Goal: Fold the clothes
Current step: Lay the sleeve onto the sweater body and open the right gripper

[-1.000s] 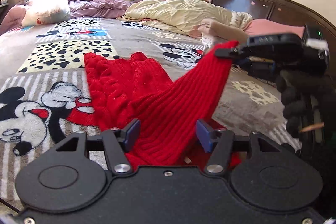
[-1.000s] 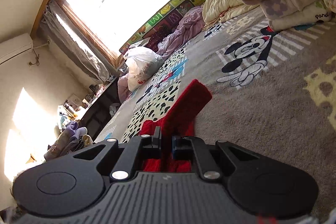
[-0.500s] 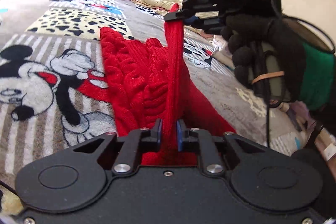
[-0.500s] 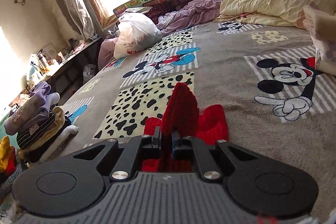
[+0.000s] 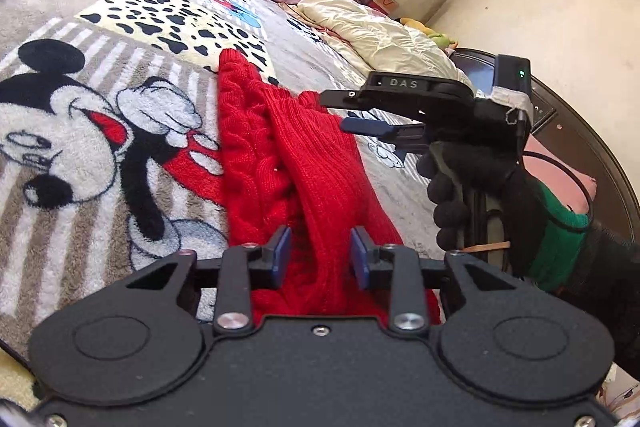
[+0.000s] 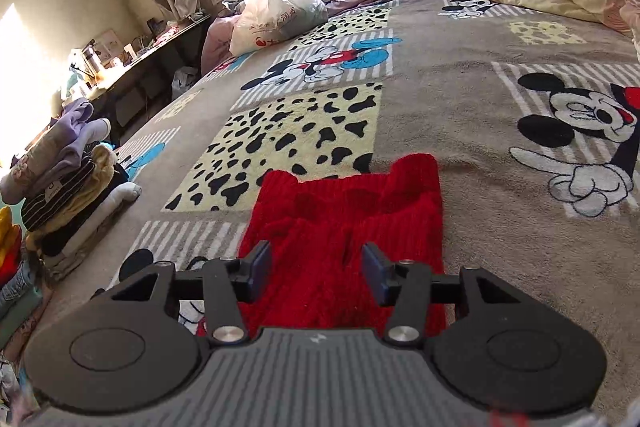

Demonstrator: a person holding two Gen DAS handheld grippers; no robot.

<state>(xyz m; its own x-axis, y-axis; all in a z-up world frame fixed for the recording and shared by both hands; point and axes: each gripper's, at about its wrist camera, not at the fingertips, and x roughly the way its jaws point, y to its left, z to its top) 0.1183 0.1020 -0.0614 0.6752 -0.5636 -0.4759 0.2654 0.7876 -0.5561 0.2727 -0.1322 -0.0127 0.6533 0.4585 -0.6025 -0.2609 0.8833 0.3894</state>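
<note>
The red sweater (image 5: 304, 163), a chunky rib and cable knit, lies bunched on the plush cartoon-print blanket (image 5: 120, 131). A ridge of it runs up between the blue pads of the left gripper (image 5: 320, 259), whose jaws are opening and clear of the knit. The right gripper (image 6: 316, 267), held by a black-gloved hand (image 5: 472, 187), is opening over the sweater, gripping nothing.

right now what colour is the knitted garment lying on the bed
Bright red all over, in a ribbed and cable knit. The knitted garment shows best in the left wrist view.
</note>
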